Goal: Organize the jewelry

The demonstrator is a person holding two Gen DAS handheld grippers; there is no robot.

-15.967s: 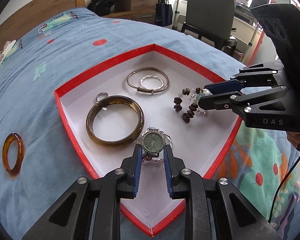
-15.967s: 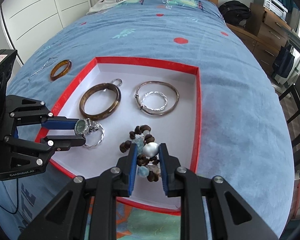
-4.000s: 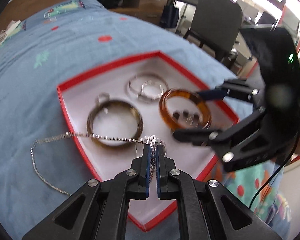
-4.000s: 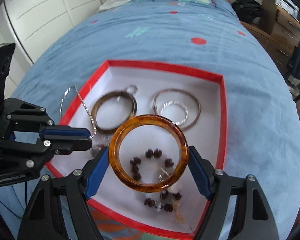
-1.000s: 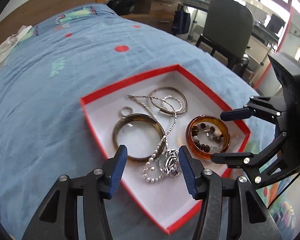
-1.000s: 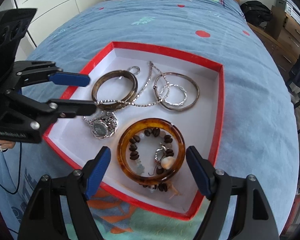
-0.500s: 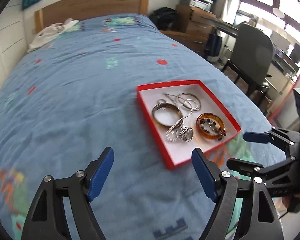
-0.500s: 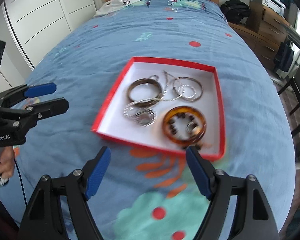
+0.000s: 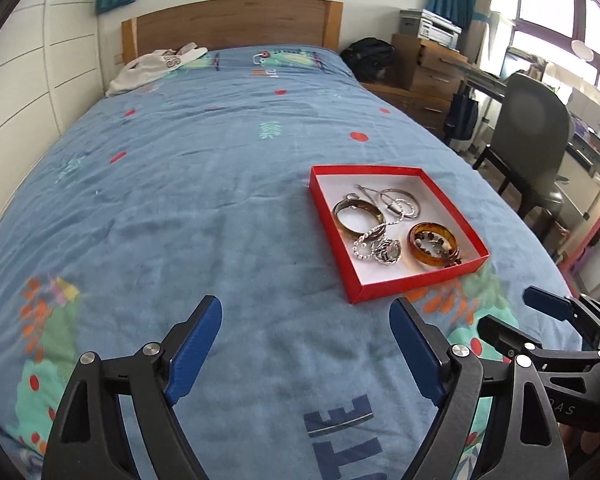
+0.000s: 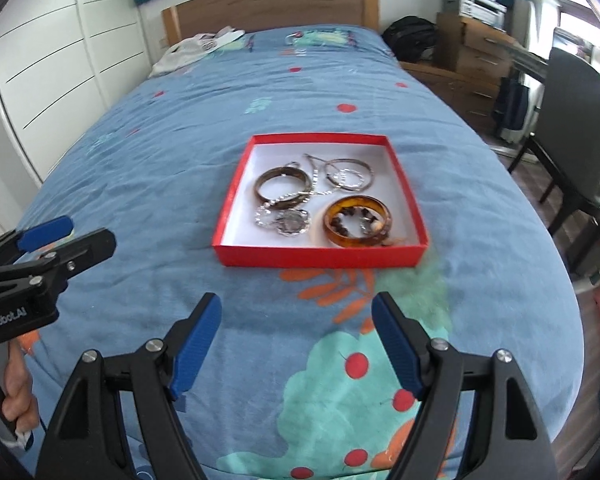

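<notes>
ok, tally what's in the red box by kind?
Bangles: 3, dark brown, amber, thin metal
Twisted silver ring bracelet: 1
Bead bracelet: 1
Watch: 1
Silver chain: 1
Total: 7, plus a small ring I can't classify

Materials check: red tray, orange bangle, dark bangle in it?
Shallow red box tray: looks like cardboard, matte red walls, plain white inside, crisp folded corners. Translucent orange-brown bangle: glossy and see-through with mottled colour, so probably resin or amber-like plastic. Dark brown bangle: opaque, dull sheen; horn, wood or stone, can't tell.
</notes>
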